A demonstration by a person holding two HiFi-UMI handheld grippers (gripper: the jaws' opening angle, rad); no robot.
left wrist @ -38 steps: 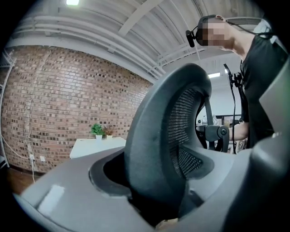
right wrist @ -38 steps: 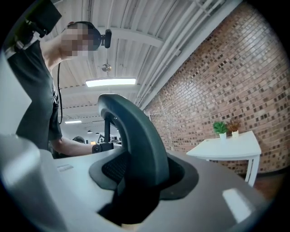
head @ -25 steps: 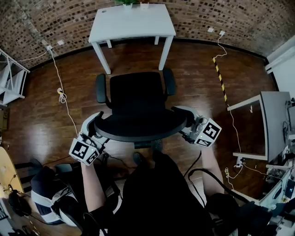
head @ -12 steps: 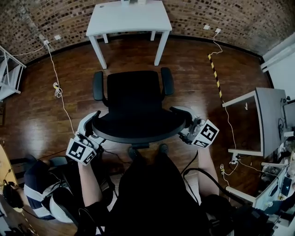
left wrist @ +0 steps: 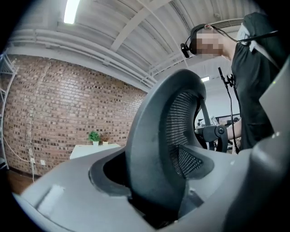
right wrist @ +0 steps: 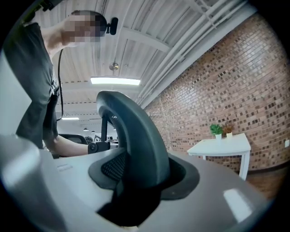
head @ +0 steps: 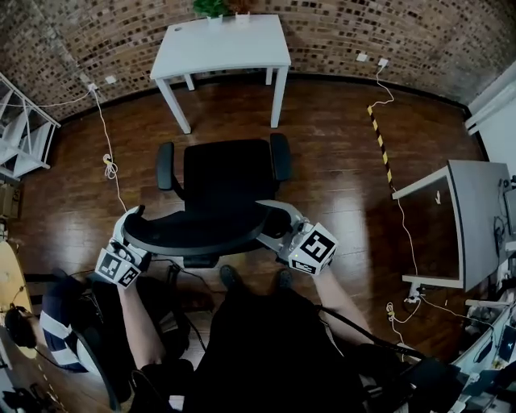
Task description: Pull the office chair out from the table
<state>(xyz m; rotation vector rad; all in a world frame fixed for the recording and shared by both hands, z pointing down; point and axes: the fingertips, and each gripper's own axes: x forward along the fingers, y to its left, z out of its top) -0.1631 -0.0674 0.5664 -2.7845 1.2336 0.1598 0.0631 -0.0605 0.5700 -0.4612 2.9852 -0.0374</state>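
Note:
In the head view a black office chair (head: 226, 171) stands on the wood floor, out in front of the white table (head: 222, 44) with a strip of floor between them. Its curved backrest (head: 193, 232) is nearest me. My left gripper (head: 131, 223) is shut on the backrest's left end and my right gripper (head: 274, 218) on its right end. In the left gripper view the mesh-backed backrest edge (left wrist: 154, 154) stands upright between the jaws of that gripper (left wrist: 156, 201). In the right gripper view the backrest rim (right wrist: 136, 140) likewise fills the right gripper (right wrist: 136, 195).
A small plant (head: 211, 7) stands on the table by the brick wall (head: 363, 28). White cables (head: 105, 153) run over the floor at left, by a white shelf (head: 20, 133). A yellow-black strip (head: 380, 145) and a grey desk (head: 476, 218) are at right. Another person (head: 60, 323) sits at lower left.
The chair, with both grippers on its backrest, has rolled a little back from the table and now sits further left in the head view.

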